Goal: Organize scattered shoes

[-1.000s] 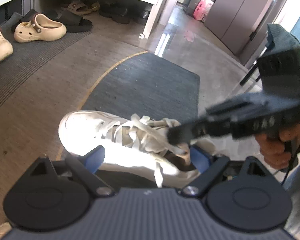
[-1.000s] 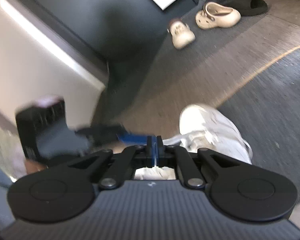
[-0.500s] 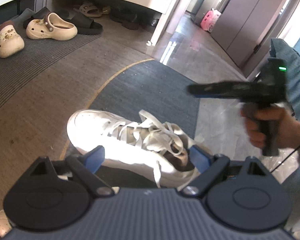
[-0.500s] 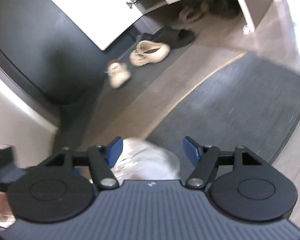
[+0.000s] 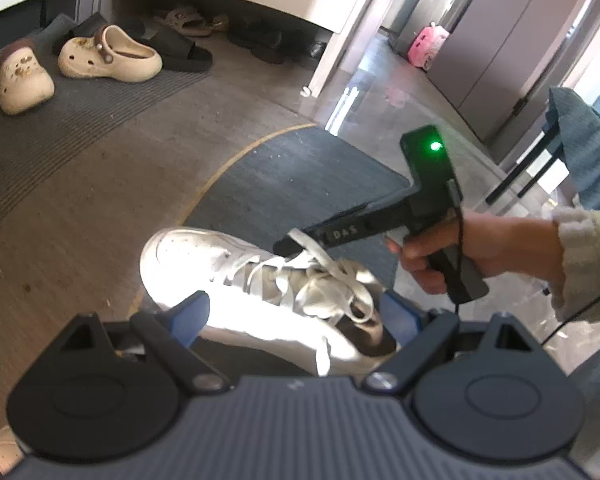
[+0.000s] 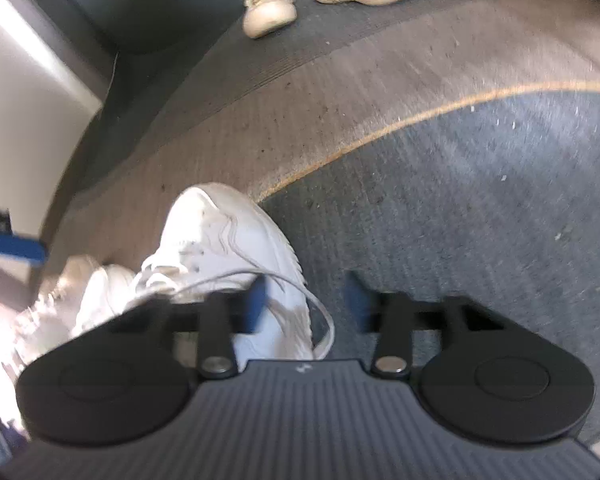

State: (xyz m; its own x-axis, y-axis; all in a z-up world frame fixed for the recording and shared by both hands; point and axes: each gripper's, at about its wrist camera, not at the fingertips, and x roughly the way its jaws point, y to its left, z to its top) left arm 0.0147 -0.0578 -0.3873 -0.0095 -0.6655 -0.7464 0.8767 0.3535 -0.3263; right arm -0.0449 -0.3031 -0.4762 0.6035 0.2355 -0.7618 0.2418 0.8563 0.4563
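Observation:
A white lace-up sneaker [image 5: 228,272] lies toe-away across the edge of a dark mat [image 5: 300,176]. My left gripper [image 5: 294,308] straddles its rear half, jaws wide, blue pads against its side and heel. My right gripper [image 5: 288,246], held in a person's hand [image 5: 432,252], reaches in from the right, with a loose lace [image 5: 304,238] draped over its tip. In the right wrist view the right gripper [image 6: 306,302] is blurred and closing, its pads still apart. The thin lace [image 6: 324,312] curves between them above the sneaker [image 6: 228,240].
Two beige clogs [image 5: 112,60] [image 5: 20,84] and a black slide [image 5: 184,54] sit on a grey ribbed mat [image 5: 80,120] at the far left. More shoes [image 5: 260,36] stand under the white cabinet. A blue-cushioned chair [image 5: 584,148] is at right. Another white shoe's toe [image 5: 4,452] shows bottom left.
The right gripper left the laces, swung up and away to the right with jaws open, then came back down onto the laces with jaws narrowing. The left gripper and sneaker barely moved.

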